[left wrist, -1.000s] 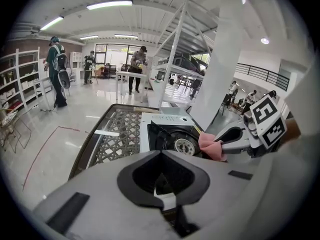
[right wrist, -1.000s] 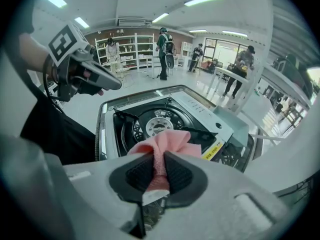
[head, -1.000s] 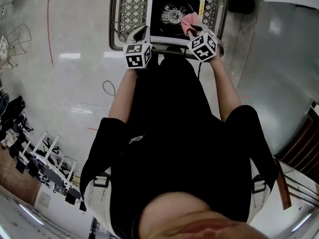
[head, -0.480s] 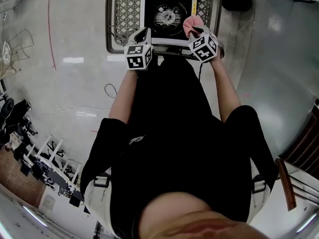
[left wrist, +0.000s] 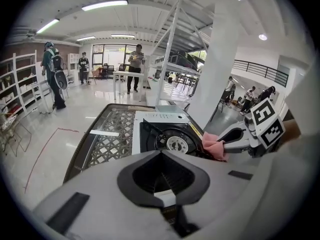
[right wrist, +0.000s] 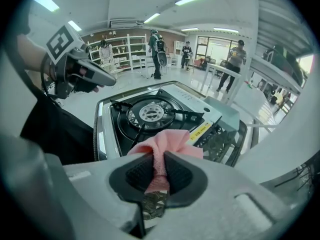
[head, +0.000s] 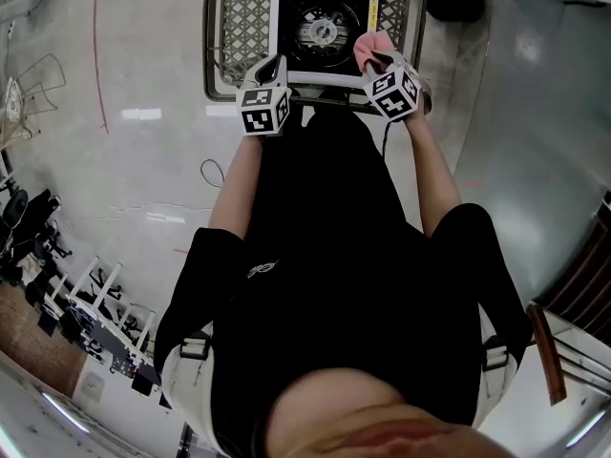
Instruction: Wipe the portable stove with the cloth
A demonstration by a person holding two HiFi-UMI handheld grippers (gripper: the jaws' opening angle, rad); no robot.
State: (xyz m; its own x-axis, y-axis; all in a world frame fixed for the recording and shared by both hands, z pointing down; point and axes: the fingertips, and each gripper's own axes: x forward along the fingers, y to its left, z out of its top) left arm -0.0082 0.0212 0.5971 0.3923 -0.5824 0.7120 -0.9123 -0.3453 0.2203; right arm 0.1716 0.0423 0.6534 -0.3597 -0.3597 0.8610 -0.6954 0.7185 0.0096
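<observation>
- The cloth (right wrist: 167,149) is a small pink rag, soft and floppy with next to no weight. I'd guess it bunches up and drags rather than slides, so a bunched fold is the spot to pinch.
- That's how it's held: the right gripper (right wrist: 159,171) has its fingers nearly closed, clamped on a fold, with the rest puffing out in front.
- The cloth hangs over the right rim of the stove (head: 325,31), by the yellow label strip. I can't tell if it's touching the metal.
- The stove is a white box with a black recessed top, a round burner (right wrist: 150,112) and black pot supports. It's rigid, probably light enough to scoot if you scrub hard.
- It sits on the right part of the lattice tabletop (head: 243,17), against the near edge.
- The left gripper (left wrist: 162,176) has its fingers closed on nothing, just beside the stove's near-left corner. It could brace the stove there.
</observation>
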